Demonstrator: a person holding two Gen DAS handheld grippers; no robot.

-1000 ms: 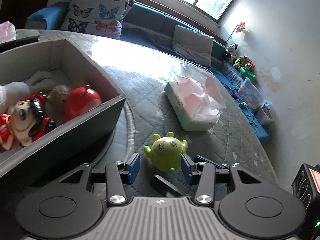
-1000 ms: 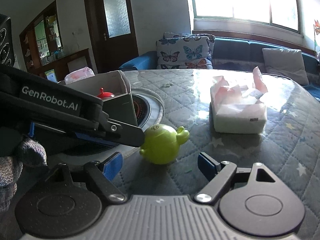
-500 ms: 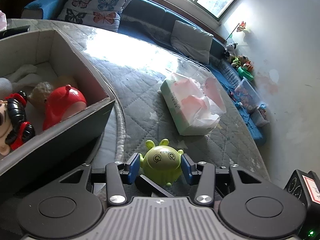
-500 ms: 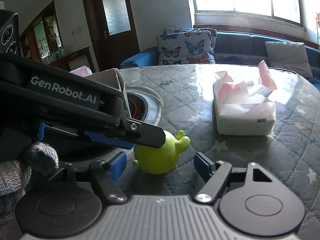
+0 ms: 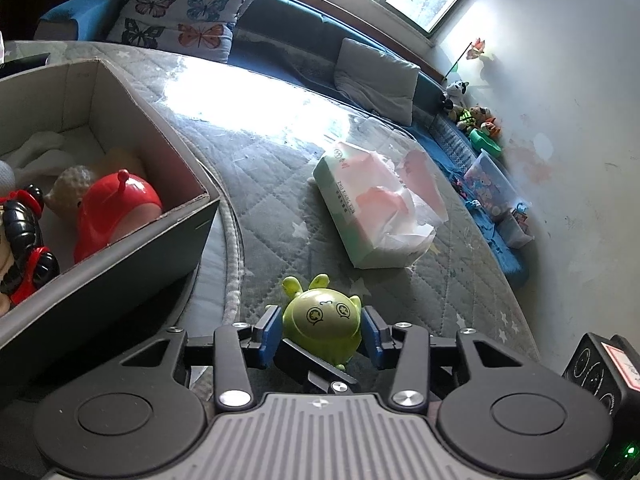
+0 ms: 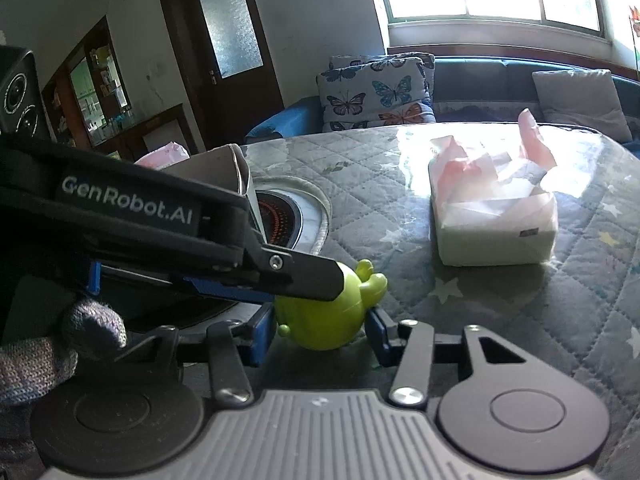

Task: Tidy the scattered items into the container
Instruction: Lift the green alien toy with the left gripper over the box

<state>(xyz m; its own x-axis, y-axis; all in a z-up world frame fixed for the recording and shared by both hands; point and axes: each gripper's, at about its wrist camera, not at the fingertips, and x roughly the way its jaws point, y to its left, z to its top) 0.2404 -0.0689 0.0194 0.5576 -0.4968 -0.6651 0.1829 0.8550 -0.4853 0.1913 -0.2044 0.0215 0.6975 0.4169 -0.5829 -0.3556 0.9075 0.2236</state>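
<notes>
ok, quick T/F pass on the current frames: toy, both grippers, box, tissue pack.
1. The green toy sits between the blue pads of the left gripper. True.
2. The right gripper is away from the toy, over the tissue pack. False: its fingers bracket the same green toy; the tissue pack lies apart, farther back on the table.
3. The cardboard box is empty. False: it holds a red toy, among other items.
4. The green toy is already in the box. False: it rests on the quilted table cover, outside the box.
5. The tissue pack is torn open, with tissue sticking out. True.
</notes>
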